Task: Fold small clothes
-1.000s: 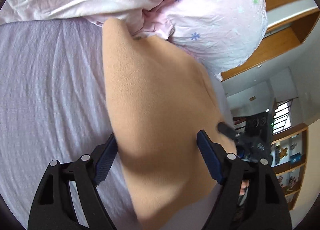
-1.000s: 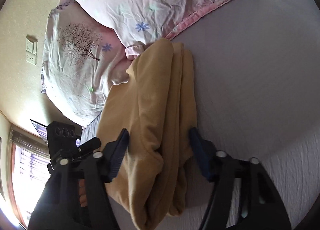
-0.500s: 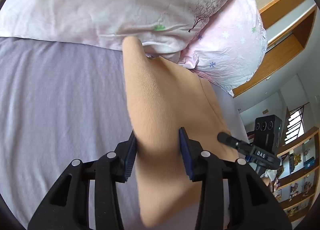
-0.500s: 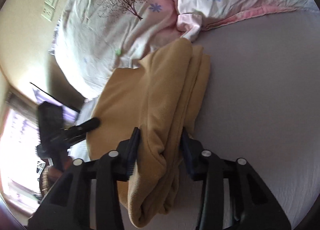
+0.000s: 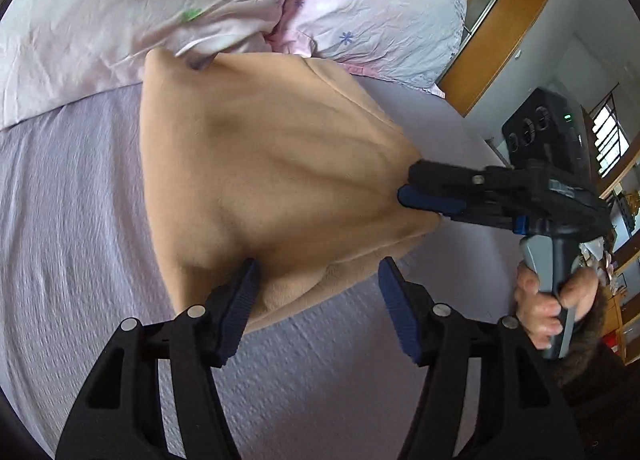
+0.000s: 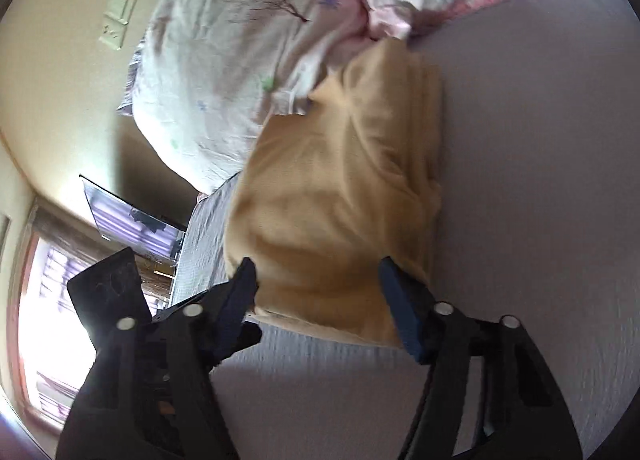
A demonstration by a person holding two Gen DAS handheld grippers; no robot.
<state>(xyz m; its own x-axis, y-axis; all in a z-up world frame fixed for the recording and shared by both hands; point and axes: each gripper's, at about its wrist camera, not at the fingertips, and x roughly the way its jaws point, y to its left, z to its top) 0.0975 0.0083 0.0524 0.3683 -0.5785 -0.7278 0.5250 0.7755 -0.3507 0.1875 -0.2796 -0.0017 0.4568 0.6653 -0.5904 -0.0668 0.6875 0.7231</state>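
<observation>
- Now, in the left wrist view, the tan garment (image 5: 272,176) is lying bunched on the lilac bedsheet (image 5: 68,220), its far edge touching the pink floral pillows (image 5: 192,0).
- The left gripper (image 5: 318,288) is hovering with its blue-padded fingers (image 5: 240,300) spread wide; the near edge of the garment is sitting between them, beside the left pad, and nothing is being squeezed.
- The right gripper (image 5: 432,188) is reaching in from the right of this view, and the cloth is creasing towards its tips; whether its jaws are spread or pinching cannot be told from here.
- A hand (image 5: 548,300) is wrapping around that gripper's grey handle, with a wooden frame (image 5: 500,40) behind.
- Turning to the right wrist view, the right gripper (image 6: 316,292) is showing its fingers (image 6: 400,312) held wide apart, straddling the near end of the tan garment (image 6: 340,188) without clamping it.
- The garment is lying in thick folds on the bedsheet (image 6: 540,160), running up to the pillows (image 6: 240,60).
- A wall switch (image 6: 120,14) is showing on the cream wall, and a bright window (image 6: 48,320) is glaring at the left.
</observation>
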